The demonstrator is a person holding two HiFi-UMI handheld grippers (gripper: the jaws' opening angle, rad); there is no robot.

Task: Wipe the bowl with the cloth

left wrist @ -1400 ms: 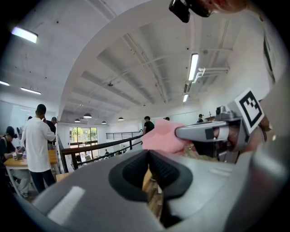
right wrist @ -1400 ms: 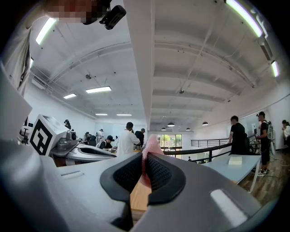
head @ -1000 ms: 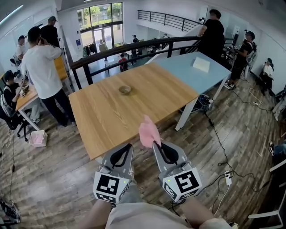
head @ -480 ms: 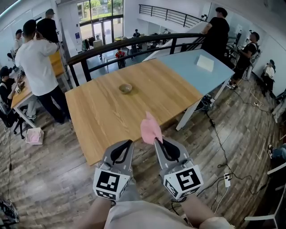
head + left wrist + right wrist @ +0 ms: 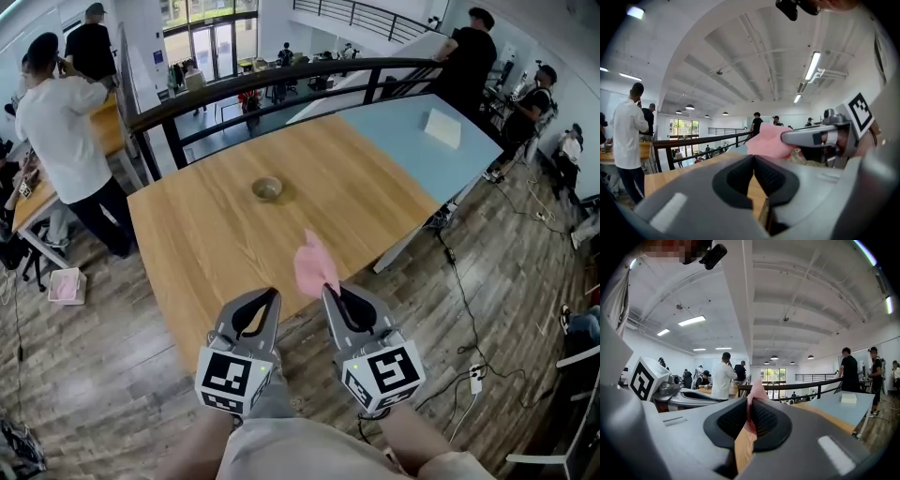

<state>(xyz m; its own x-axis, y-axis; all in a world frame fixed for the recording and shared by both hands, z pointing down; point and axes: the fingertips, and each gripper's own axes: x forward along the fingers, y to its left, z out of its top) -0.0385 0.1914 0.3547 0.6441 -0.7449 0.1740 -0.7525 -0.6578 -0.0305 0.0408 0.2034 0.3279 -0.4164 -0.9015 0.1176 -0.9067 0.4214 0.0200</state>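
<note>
Pink cloth (image 5: 314, 265) in jaws of right tool (image 5: 329, 294), bowl (image 5: 266, 189) well ahead

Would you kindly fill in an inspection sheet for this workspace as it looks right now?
Surface: wooden table, bare except for the bowl; blue table adjoins it.
Job's things: bowl toward the far side; pink cloth held above the near edge, apart from the bowl.
Clutter: white pad on the blue table.
Grippers: left gripper shut, empty; right gripper shut on the pink cloth.
Cables: cable and power strip on the floor, right.
Surroundings: railing; people standing nearby.
</note>
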